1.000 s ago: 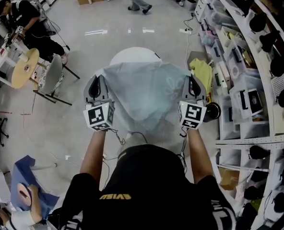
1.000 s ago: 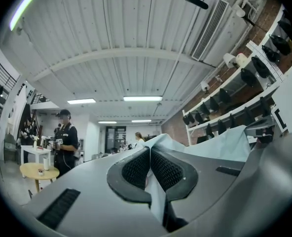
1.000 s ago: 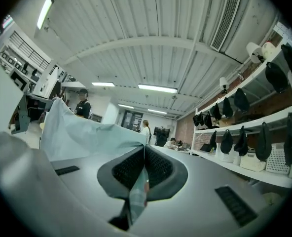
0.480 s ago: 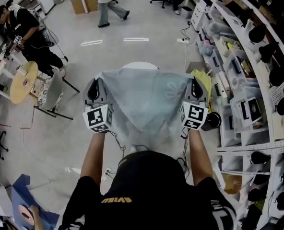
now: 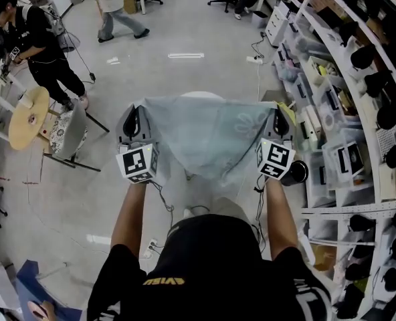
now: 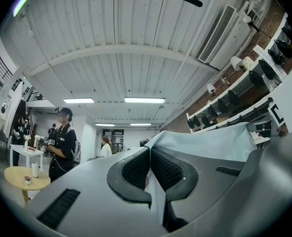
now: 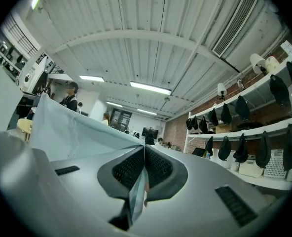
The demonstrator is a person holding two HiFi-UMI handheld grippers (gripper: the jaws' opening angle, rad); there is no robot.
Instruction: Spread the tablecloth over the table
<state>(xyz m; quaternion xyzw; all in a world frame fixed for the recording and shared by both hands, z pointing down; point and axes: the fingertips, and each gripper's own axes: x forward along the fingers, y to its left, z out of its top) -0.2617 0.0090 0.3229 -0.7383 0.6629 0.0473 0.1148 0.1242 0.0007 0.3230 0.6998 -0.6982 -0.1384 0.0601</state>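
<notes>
Pale workshop floor runs ahead, where the small round white table [image 5: 201,95] now shows only a sliver of its far edge above the thin blue-grey tablecloth [image 5: 205,136]. The left gripper [image 5: 132,120] and right gripper [image 5: 279,120], each clamped on a top corner, have carried it forward and drawn it tauter. It looks nearly ready to lower.

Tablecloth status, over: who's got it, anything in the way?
Left hand-held gripper shut on tablecloth edge. Right hand-held gripper likewise. Stretched above round table. No obstruction visible.
</notes>
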